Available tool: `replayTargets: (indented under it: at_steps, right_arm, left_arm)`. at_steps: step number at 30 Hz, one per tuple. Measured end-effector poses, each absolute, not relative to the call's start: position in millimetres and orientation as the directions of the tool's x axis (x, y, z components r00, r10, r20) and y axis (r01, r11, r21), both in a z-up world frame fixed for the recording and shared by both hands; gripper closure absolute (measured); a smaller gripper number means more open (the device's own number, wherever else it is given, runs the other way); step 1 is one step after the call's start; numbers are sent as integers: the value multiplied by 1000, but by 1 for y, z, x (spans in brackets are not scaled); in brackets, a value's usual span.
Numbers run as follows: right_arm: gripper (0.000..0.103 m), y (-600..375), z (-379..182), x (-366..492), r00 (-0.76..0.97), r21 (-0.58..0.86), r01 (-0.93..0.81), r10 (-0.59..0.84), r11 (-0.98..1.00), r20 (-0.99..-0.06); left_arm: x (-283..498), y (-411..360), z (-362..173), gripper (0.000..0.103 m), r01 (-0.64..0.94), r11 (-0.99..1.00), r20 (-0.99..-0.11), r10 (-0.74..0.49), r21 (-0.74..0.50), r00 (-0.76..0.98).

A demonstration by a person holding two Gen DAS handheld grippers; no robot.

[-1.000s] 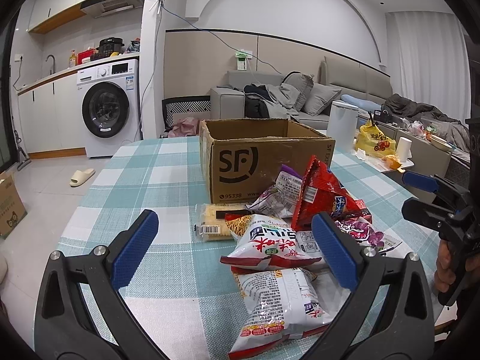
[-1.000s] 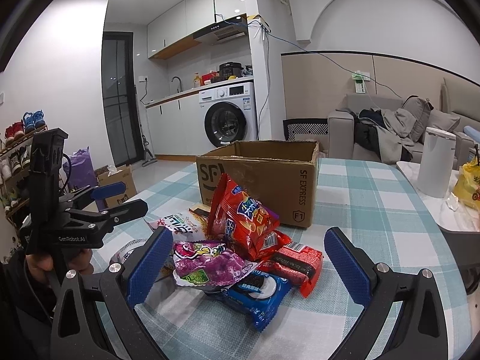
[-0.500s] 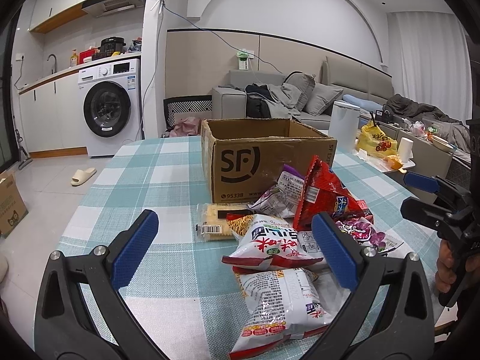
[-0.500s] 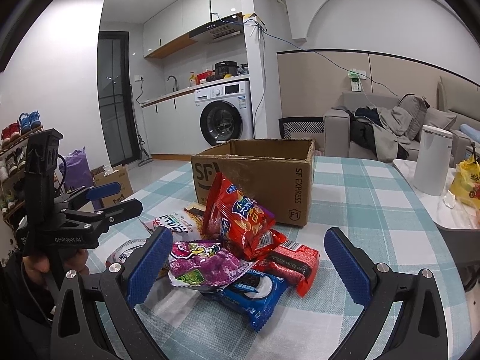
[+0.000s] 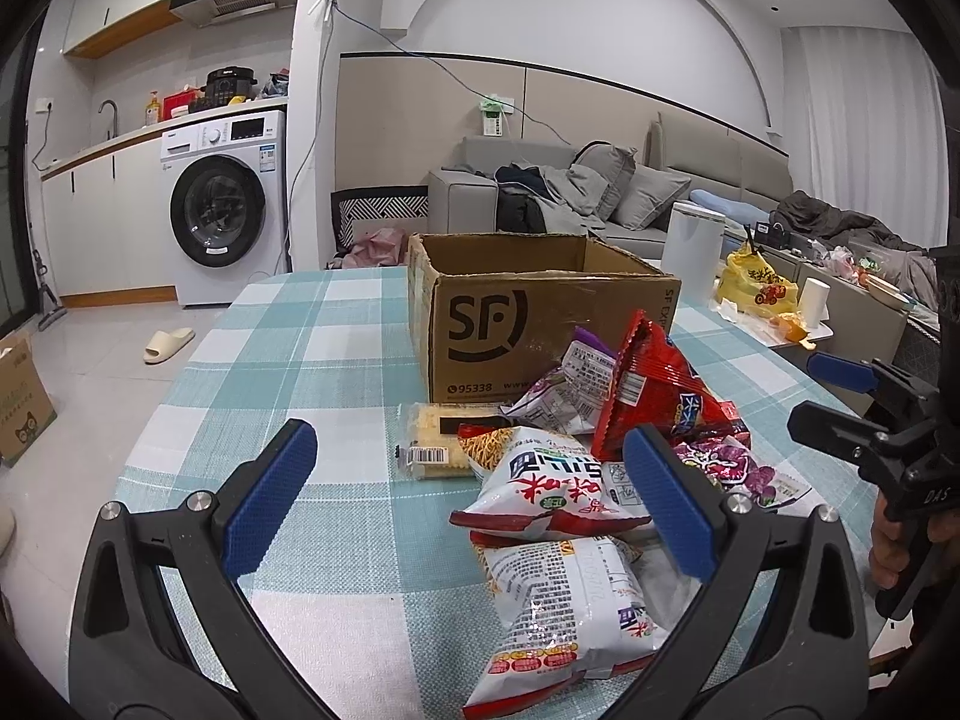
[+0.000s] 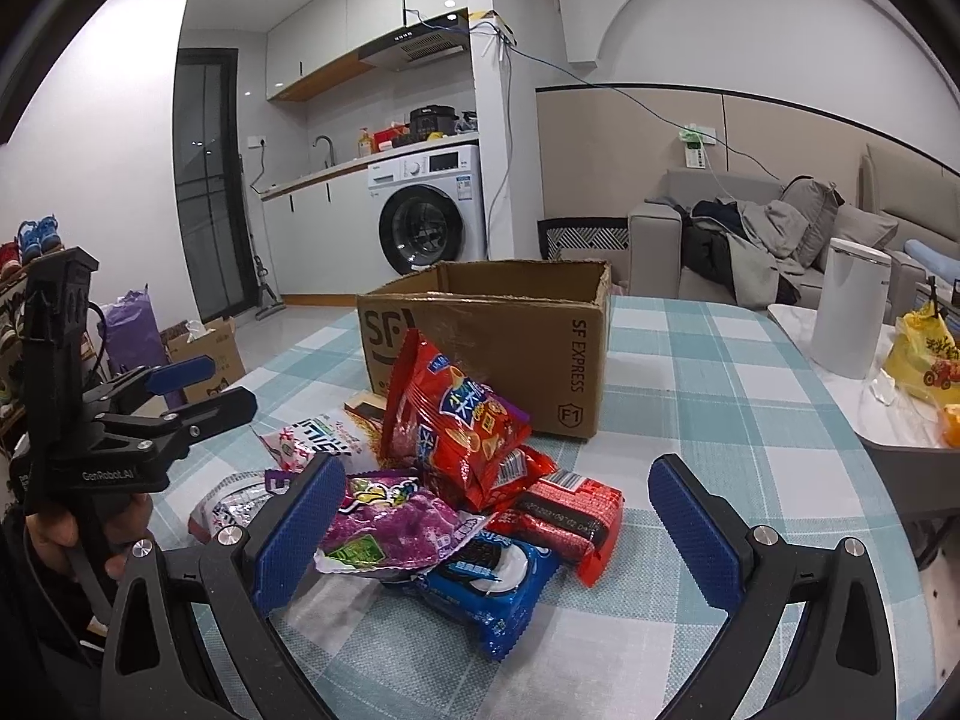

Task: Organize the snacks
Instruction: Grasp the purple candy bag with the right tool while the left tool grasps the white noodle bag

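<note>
A table (image 5: 336, 324) under a teal and white checked cloth fills the middle of both views. At centre frame an open cardboard box (image 5: 540, 324) stands on it. A heap of snack packets (image 5: 576, 480) lies below the box, toward the lower right of the left wrist view.

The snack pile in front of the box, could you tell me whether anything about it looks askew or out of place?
The snacks lie in a loose heap. The red chip bag stands tilted against the cardboard box, and the Oreo pack is half buried under the purple packet. Nothing looks torn or spilled.
</note>
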State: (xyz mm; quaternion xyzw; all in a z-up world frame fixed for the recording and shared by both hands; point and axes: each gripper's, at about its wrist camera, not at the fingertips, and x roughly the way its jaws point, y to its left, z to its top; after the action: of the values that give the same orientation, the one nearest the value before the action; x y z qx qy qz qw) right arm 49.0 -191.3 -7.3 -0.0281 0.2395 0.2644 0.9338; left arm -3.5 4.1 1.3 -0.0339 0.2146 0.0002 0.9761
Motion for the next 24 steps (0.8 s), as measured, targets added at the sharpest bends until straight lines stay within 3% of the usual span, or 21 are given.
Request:
replayTargets:
  at_steps: [9, 24]
  right_arm:
    - [0, -194, -4, 61, 691, 153, -505, 504, 849, -517]
    - [0, -174, -13, 66, 572, 224, -565, 573, 794, -587]
  left_arm:
    - [-3, 4, 3, 1, 24, 995, -462, -68, -102, 884]
    - [-1, -11, -19, 1, 89, 991, -614, -132, -100, 778]
